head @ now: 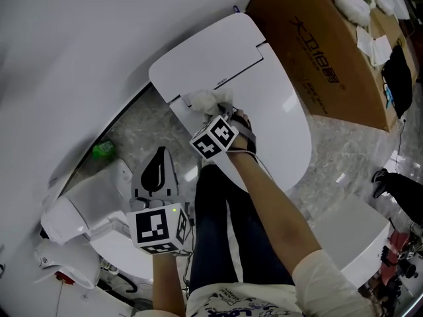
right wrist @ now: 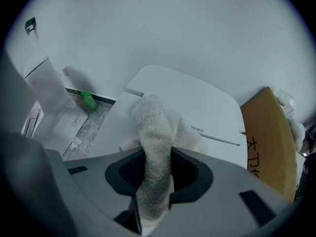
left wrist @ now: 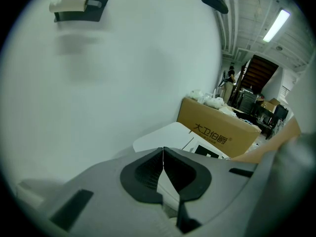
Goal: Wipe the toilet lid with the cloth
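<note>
**Grey marbled floor, crowded along the wall**

The stone-patterned floor carries a white toilet, lid shut, set against the wall. Just beside it on the right stands a large printed cardboard box. A small green bottle lies by the wall's foot to the left, near another white ceramic fixture.

Fuzzy terry cloth on glossy smooth plastic toilet lid; matt cardboard box, polished stone-look floor.
</note>
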